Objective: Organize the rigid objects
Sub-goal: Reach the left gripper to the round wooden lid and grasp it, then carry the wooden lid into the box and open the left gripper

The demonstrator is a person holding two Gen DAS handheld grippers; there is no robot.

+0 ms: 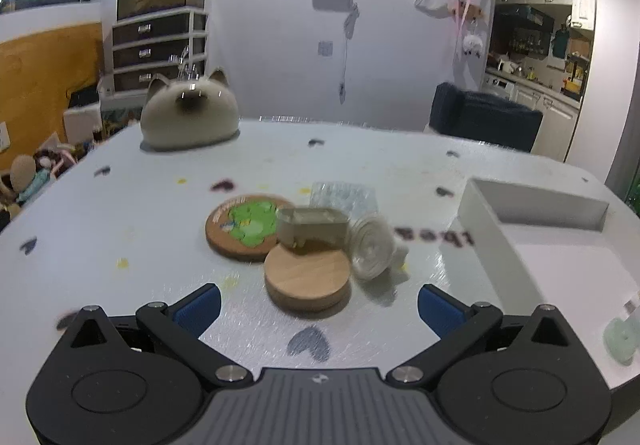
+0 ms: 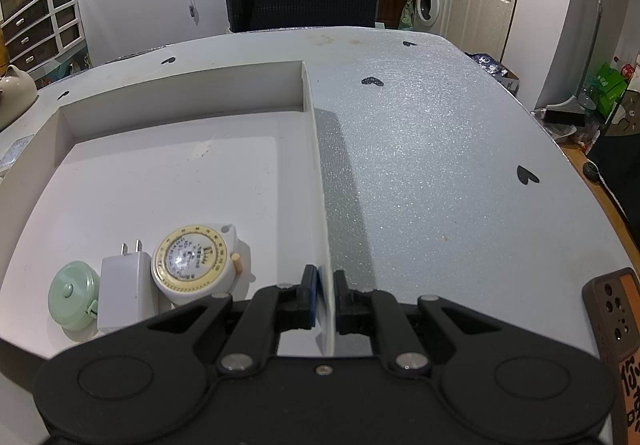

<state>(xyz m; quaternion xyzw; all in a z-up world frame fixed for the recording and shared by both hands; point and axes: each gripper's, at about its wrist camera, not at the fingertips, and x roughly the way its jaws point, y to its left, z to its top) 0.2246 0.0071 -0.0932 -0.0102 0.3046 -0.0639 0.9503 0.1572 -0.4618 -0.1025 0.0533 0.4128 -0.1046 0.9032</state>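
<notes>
Box wall is pinched in my right gripper, jaws nearly shut on its near right edge. If I tug, the box could slide and scatter the tape measure, charger and green case in its near corner. My left gripper hangs wide open, empty, facing the wooden disc mid-desk; the ridged white piece touching it could roll.

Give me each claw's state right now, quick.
Left claw: open, holding nothing, facing the round wooden coaster.
Right claw: shut on the white box's side wall.
</notes>
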